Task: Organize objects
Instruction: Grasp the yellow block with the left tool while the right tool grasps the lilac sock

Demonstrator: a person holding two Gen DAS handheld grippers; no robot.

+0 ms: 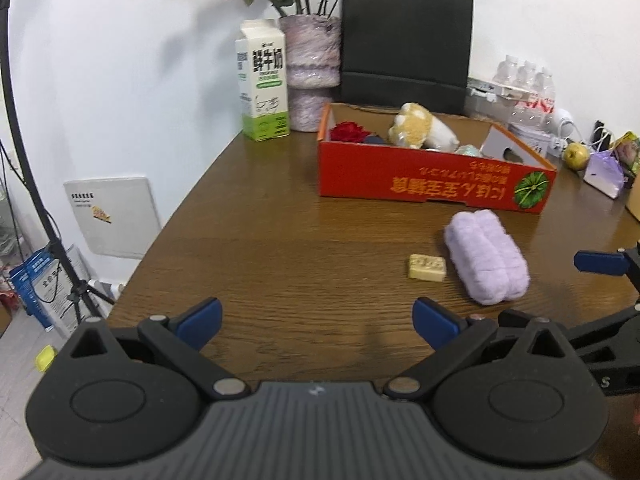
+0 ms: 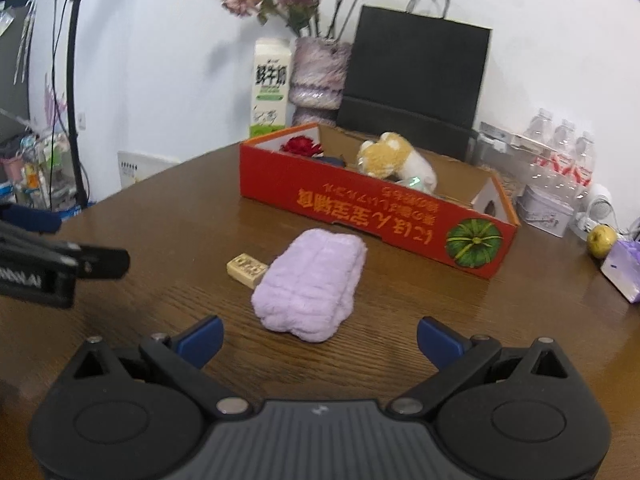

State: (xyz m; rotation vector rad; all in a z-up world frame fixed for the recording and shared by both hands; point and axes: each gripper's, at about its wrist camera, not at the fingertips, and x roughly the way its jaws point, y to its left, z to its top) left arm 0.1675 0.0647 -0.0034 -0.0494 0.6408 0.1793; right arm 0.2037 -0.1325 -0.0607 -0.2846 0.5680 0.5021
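1. Brown wood-grain counter carries everything; both grippers hover low over its near edge.
2. Left gripper: jaws wide apart, nothing between them, only bare counter ahead.
3. Right gripper: jaws wide apart, empty, with the towel just beyond them at 12 o'clock.
4. Towel, a lilac roll, lies on the counter; in the left view it sits at 1 o'clock.
5. Soap, a small tan block, touches or nearly touches the towel's left side; I cannot tell which.
6. Box, red cardboard and open-topped, stands behind the towel at 12 to 1 o'clock, apart from it.
7. Inside the box: a plush toy near the middle and a red rose at the left end.
8. Milk carton and vase stand side by side behind the box's left end at 11 o'clock.
9. Black bag stands upright against the wall behind the box.
10. Apple rests at the counter's far right, at 2 o'clock.
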